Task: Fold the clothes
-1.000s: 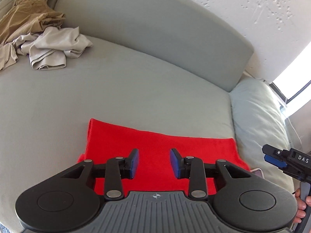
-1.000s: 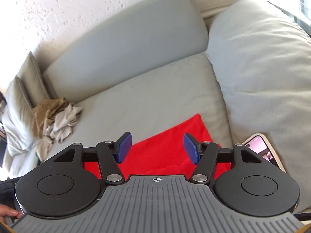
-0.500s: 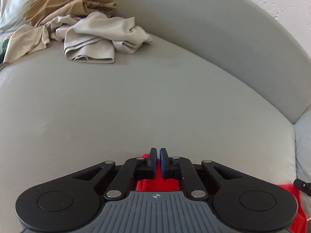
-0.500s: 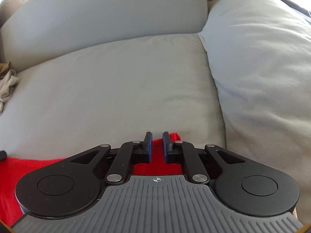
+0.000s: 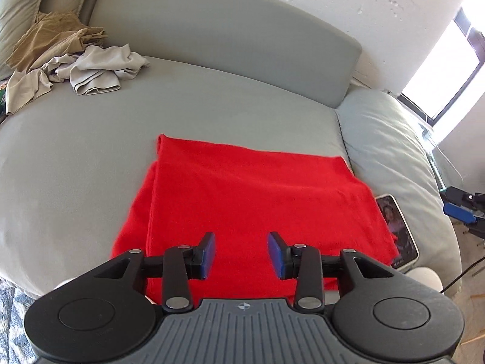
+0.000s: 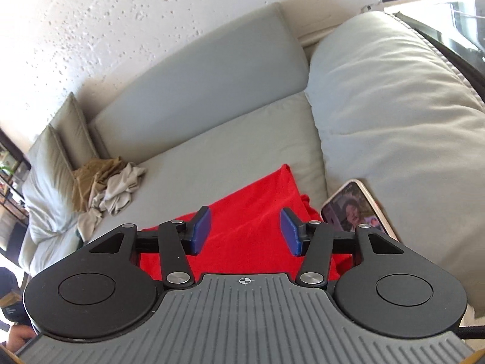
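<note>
A red cloth (image 5: 251, 194) lies folded flat on the grey sofa seat (image 5: 75, 157), a lower layer showing along its left side. My left gripper (image 5: 241, 254) hovers open above the cloth's near edge with nothing between its blue pads. In the right wrist view the same red cloth (image 6: 248, 212) lies under my right gripper (image 6: 245, 230), which is also open and empty. The right gripper's tip (image 5: 460, 206) shows at the far right of the left wrist view, off the sofa's end.
A pile of tan and beige clothes (image 5: 69, 60) sits at the sofa's far left by the back cushion (image 5: 218, 39). A phone (image 6: 354, 206) with a lit screen lies right of the red cloth, against a big pale cushion (image 6: 394, 115).
Half a second ago both grippers were shut low on the red cloth's far edge. Now both are open and pulled back and up, and the cloth lies folded.
</note>
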